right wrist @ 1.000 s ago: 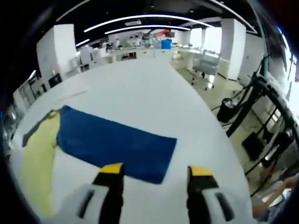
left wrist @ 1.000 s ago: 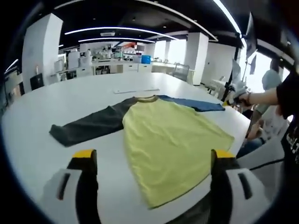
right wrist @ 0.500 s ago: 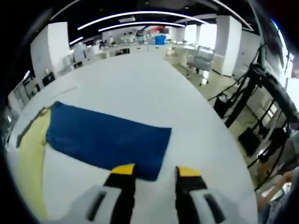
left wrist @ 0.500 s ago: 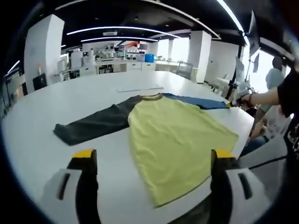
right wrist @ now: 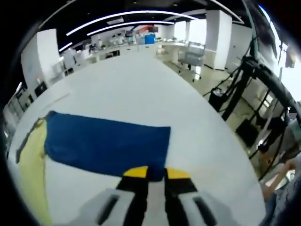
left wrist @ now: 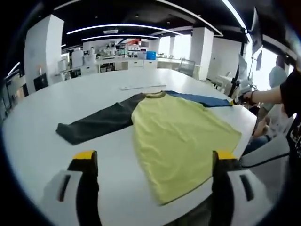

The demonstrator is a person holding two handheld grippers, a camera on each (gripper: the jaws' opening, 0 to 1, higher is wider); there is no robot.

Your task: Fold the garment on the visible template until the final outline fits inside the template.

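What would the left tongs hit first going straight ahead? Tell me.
Probably the shirt's yellow body, which lies on the table directly ahead between the open left tongs. Depth is unclear; bare tabletop comes just before it.

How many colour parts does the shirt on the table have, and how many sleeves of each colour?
Yellow body: 1
Dark grey sleeve: 1
Blue sleeve: 1
Total: 3 parts, all on 1 shirt lying on the white table.
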